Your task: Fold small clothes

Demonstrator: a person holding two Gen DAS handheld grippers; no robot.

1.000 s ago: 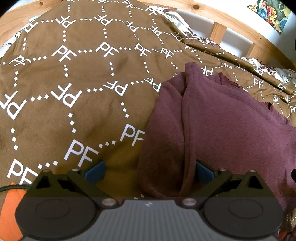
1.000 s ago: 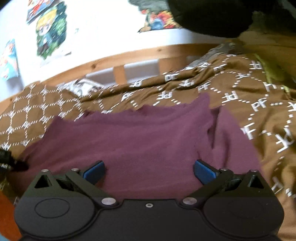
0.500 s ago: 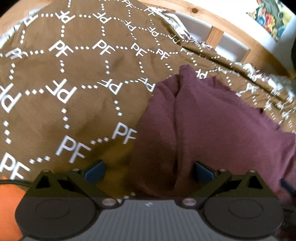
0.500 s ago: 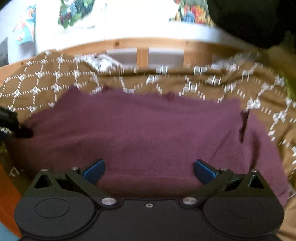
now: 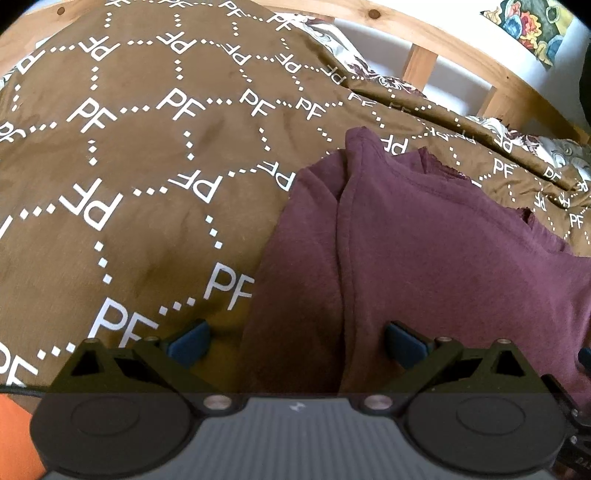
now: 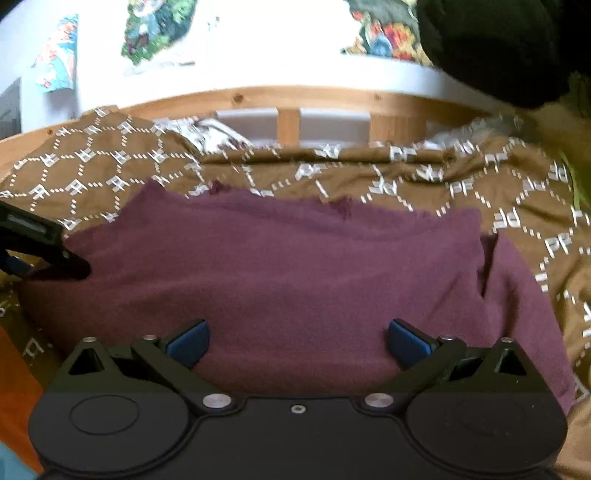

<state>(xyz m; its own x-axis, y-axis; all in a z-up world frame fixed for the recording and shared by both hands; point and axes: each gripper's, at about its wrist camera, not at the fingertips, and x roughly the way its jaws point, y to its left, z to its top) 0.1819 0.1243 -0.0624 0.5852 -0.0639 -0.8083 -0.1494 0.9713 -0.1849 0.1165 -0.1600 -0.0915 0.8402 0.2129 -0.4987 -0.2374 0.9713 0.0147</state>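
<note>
A home bedroom — wooden bed frame (image 6: 288, 98), patterned bedspread (image 5: 147, 155), wall posters (image 6: 147, 29).

The left gripper (image 5: 297, 341) hangs with its blue fingertips (image 5: 188, 341) spread wide over the near left edge of a maroon garment (image 5: 424, 266). The garment lies ahead and to the right on a brown patterned bedspread (image 5: 147, 166). A wooden bed rail (image 5: 443, 37) runs beyond.

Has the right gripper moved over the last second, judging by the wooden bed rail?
Yes. In the right wrist view the wooden bed rail levelled out and its posts shifted rightward, so the right gripper swung left over the maroon garment.
</note>
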